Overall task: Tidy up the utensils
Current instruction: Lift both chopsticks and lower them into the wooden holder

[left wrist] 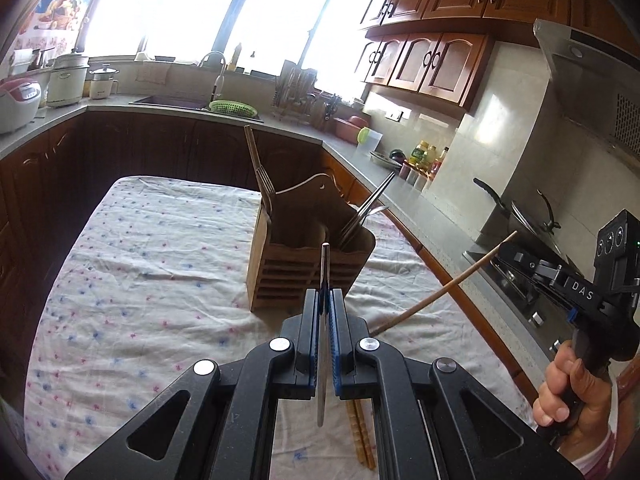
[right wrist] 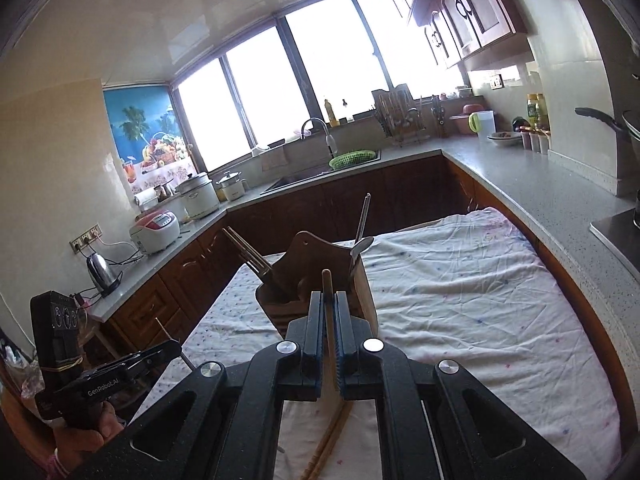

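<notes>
Before the wooden holder: left gripper clamped on a metal chopstick, right gripper clamped on a wooden chopstick

A table draped in a white cloth sprinkled with small blue and pink flowers carries everything. A wooden utensil holder with a slatted front stands directly on the cloth, toward the far middle. At the near edge lies a pair of wooden chopsticks, side by side, partly hidden.
</notes>
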Demonstrator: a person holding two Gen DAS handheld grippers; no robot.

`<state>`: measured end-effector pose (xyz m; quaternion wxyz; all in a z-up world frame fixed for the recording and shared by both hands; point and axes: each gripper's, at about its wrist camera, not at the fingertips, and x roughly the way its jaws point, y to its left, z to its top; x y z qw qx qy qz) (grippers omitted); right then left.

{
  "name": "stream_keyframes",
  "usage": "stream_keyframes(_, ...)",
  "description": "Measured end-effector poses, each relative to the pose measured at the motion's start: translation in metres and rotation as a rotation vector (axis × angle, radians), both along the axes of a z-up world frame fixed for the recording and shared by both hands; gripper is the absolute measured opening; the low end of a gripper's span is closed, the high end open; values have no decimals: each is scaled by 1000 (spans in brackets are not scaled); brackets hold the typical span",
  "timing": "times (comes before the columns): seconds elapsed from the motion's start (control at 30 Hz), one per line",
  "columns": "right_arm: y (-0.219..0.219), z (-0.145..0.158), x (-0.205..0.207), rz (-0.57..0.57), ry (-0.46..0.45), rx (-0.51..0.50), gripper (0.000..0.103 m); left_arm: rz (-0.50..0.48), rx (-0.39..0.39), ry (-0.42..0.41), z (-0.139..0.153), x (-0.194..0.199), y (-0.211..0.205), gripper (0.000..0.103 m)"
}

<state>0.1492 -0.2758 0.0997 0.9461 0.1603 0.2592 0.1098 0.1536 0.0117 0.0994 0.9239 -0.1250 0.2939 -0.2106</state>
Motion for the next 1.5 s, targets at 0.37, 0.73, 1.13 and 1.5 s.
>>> stream_keyframes(0.37, 0, 6, 6, 8, -19, 1, 4, 4, -8, -38, 12, 14, 2, 3)
stream_keyframes(0.73, 2, 13, 15, 11, -39, -3, 4, 9, -13, -83, 23, 24, 6, 3)
stream_keyframes(1.13, 2, 40, 44, 1, -101, -3, 3, 43, -20, -176, 49, 48, 13, 3)
stream_keyframes(1.5, 1, 66, 101, -46, -175, 2, 3, 84, -11, -251, 62, 97, 6, 3)
